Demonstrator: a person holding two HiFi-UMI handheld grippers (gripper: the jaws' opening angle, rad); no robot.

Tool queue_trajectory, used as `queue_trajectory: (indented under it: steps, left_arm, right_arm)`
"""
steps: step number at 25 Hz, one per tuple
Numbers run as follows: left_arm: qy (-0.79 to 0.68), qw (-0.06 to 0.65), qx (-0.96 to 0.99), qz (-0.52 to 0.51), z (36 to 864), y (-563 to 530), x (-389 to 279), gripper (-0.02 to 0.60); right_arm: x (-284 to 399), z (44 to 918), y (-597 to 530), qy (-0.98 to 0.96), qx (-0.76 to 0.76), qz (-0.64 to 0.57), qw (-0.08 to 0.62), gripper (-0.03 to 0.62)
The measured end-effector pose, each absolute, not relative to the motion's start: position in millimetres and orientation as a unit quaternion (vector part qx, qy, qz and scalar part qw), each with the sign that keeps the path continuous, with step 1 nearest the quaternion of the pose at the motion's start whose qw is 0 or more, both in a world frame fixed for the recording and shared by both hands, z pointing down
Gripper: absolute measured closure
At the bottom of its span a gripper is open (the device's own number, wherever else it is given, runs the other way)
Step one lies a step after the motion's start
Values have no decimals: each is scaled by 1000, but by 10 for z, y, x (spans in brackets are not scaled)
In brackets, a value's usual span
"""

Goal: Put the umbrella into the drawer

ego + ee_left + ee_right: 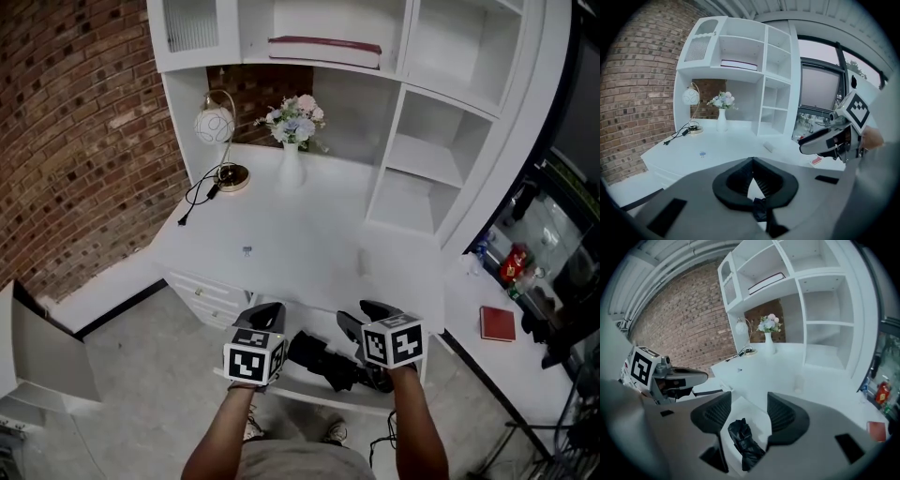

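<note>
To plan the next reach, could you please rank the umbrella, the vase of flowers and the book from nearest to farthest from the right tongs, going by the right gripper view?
1. Umbrella: in the open drawer, right under the right tongs.
2. Vase of flowers: at the back of the desk.
3. Book: lying on the upper shelf, highest and farthest.

Head view: steeply down over the white desk (300, 234). Gripper views: low at its front edge, facing the white shelf unit (764, 61); all three show the desk's top.
</note>
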State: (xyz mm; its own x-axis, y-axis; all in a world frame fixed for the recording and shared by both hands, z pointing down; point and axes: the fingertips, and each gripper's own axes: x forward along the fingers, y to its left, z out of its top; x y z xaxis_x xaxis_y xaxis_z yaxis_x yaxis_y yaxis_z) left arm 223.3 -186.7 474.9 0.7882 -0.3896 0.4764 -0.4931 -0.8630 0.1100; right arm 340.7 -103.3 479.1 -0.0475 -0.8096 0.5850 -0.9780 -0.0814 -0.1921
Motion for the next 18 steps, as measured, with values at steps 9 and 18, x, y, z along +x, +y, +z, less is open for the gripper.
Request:
queue_trajectory:
  steps: [9,18]
  left_arm:
    - [-235,98,944,207,4540,-1863,2283,588]
    - [-261,93,940,196,4436,-1954,2125,588]
  right_arm:
    - [3408,4343,-954,-666,700,237,104,367]
    - [3268,4188,-1067,-677,702,170,139,441]
